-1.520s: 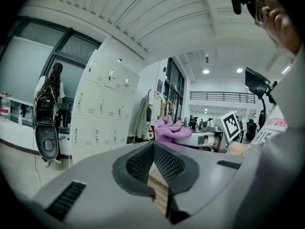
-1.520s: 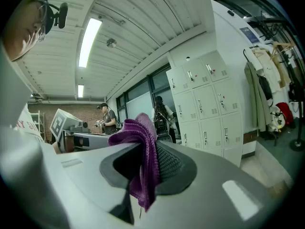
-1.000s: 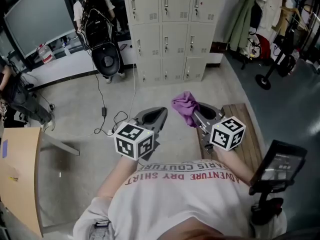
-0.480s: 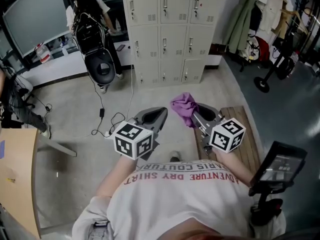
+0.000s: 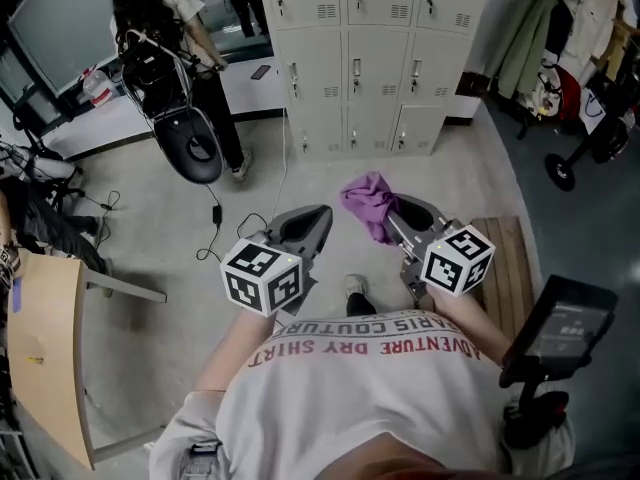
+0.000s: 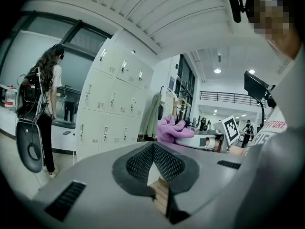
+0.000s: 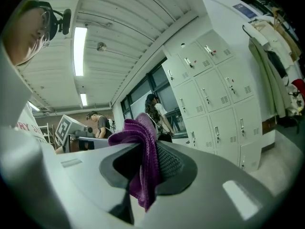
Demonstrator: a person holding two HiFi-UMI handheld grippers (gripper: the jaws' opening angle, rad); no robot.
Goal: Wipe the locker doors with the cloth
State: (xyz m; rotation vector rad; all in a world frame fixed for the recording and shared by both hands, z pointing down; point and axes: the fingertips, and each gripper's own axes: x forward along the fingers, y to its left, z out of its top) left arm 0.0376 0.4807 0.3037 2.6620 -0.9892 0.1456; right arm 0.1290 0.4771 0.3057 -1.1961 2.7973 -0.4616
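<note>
A bank of light grey lockers (image 5: pixel 372 60) stands against the far wall, some way ahead of both grippers. It also shows in the left gripper view (image 6: pixel 112 113) and in the right gripper view (image 7: pixel 217 97). My right gripper (image 5: pixel 386 214) is shut on a purple cloth (image 5: pixel 367 202). The cloth (image 7: pixel 141 159) is pinched between the pads and bunches above them. My left gripper (image 5: pixel 318 220) is held level beside the right one. Its jaws (image 6: pixel 153 148) are shut with nothing in them. Neither gripper touches the lockers.
A person (image 5: pixel 165 23) carrying black gear stands at the back left by a white counter. Cables (image 5: pixel 215 230) trail over the concrete floor. A wooden tabletop (image 5: pixel 45 353) is at the left and a slatted wooden pallet (image 5: pixel 510 280) at the right. Hung coats (image 5: pixel 555 23) and a black screen (image 5: pixel 558 328) are further right.
The lockers have come a little closer and shifted right in the view. A shoe now shows below the grippers. The person at the back left has moved. Both grippers keep their pose.
</note>
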